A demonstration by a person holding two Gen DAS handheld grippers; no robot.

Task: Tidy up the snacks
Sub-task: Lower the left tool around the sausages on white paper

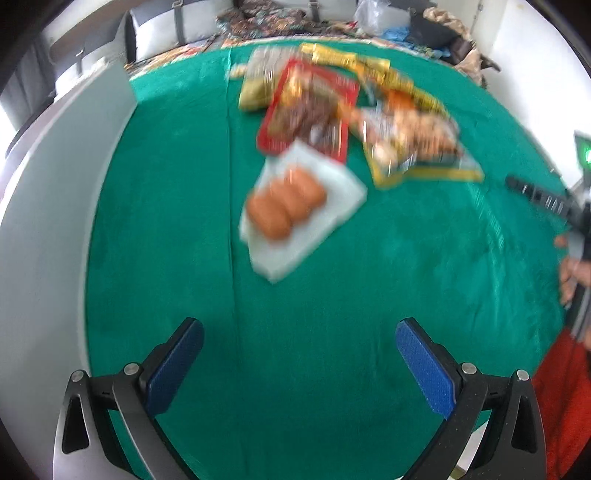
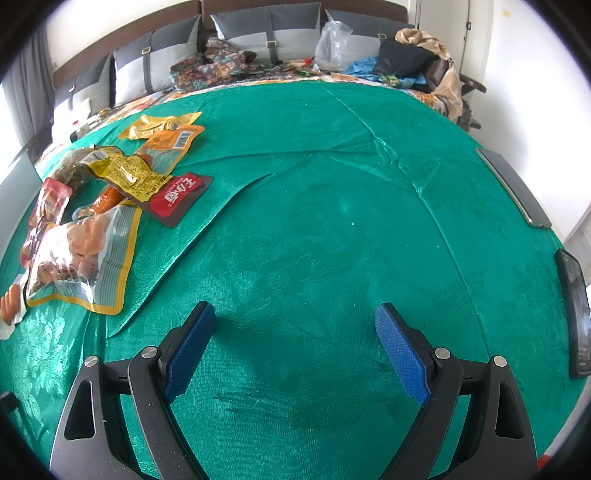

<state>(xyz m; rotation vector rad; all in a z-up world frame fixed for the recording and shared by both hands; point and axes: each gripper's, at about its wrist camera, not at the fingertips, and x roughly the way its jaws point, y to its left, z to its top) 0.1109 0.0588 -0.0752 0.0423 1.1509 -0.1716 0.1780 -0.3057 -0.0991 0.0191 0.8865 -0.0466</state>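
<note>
Covering a bed, a shiny green patterned cloth (image 2: 314,221) fills both views, creased in long folds, with grey and white strapped pillows (image 2: 266,29) against a dark headboard beyond it and white walls around. Taking the pile of snack packets (image 2: 110,192) as the landmark: in the right wrist view it lies on the cloth far left of the right gripper (image 2: 295,332), whose blue-padded jaws stand wide apart over bare cloth, holding nothing. Only this view shows two dark flat phones (image 2: 574,314) at the cloth's right edge, well apart from the pile, and a clear plastic bag (image 2: 334,44) among heaped clothes beyond it. The left wrist view is blurred; there the pile sits ahead of the left gripper (image 1: 299,350), also spread wide and empty. Nearest this gripper in the pile lies a clear packet of small orange-brown buns (image 1: 291,206), overlapping a red-bordered packet (image 1: 310,110). Only this view shows a hand (image 1: 570,273) at the right edge.
</note>
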